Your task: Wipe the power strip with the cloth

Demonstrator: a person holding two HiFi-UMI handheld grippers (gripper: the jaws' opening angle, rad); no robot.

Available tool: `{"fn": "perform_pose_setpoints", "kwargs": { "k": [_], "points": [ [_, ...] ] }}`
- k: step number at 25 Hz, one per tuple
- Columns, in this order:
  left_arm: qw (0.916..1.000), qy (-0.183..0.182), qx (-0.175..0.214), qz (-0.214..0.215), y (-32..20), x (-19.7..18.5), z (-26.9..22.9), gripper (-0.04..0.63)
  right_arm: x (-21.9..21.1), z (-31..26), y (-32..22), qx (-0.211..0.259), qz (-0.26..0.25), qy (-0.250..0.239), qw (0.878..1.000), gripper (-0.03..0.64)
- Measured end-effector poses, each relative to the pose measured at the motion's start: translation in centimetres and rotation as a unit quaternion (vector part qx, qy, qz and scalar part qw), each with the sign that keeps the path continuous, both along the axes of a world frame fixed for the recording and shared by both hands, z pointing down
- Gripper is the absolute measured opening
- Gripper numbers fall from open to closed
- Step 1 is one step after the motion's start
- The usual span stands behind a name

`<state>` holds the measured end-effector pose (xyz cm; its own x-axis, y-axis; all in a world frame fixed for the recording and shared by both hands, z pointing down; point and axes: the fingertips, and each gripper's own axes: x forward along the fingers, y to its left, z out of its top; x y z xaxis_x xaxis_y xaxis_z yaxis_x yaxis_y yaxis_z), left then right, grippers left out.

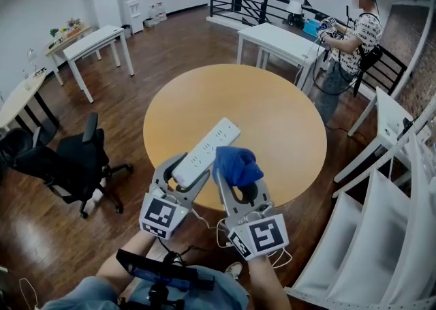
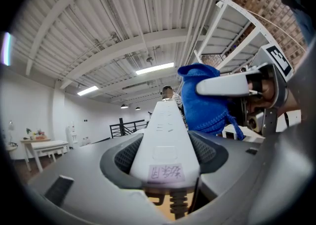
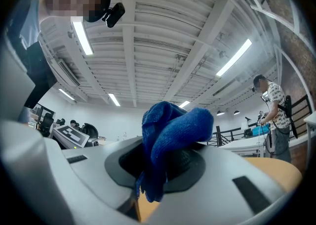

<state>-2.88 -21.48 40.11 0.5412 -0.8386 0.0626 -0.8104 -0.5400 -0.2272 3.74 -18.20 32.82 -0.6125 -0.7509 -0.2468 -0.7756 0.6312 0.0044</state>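
Left claw [image 1: 182, 169] holds the power strip [image 1: 208, 148] off the tabletop [image 1: 279, 121] so the right claw [image 1: 239, 180], pinching the cloth [image 1: 235, 164], can wipe.

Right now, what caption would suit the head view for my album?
Over a round table, the left gripper holds a white power strip while the right gripper holds a blue cloth beside it.

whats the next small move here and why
Probably bring the right tongs leftward so the blue knitted cloth presses on the white plastic power strip: the left tongs hold that strip above the round wooden table, and the cloth sits just beside it.
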Motion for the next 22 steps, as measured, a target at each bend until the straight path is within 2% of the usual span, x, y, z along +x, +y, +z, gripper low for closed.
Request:
{"fn": "perform_pose_setpoints", "kwargs": {
  "k": [4,8,10,15,22],
  "points": [
    [0.9997,-0.006,-0.023,-0.004,-0.8,-0.8,3.5,0.295,0.5,0.1,-0.1,-0.003,0.006,-0.001,1.0,0.072],
    [0.9953,0.017,-0.092,-0.025,-1.8,-1.8,8.5,0.295,1.0,0.6,0.1,-0.01,0.014,-0.005,1.0,0.072],
    [0.9926,0.012,-0.116,-0.033,-2.3,-2.1,11.1,0.295,1.3,1.3,0.2,-0.016,0.018,-0.006,1.0,0.072],
    [0.9821,-0.011,-0.182,-0.049,-3.0,-2.2,17.5,0.295,3.1,2.0,0.6,-0.03,0.036,-0.012,0.999,0.072],
    [0.9654,-0.042,-0.25,-0.062,-2.7,-2.1,24.4,0.295,4.9,2.9,1.2,-0.041,0.057,-0.016,0.997,0.072]
  ]
}}
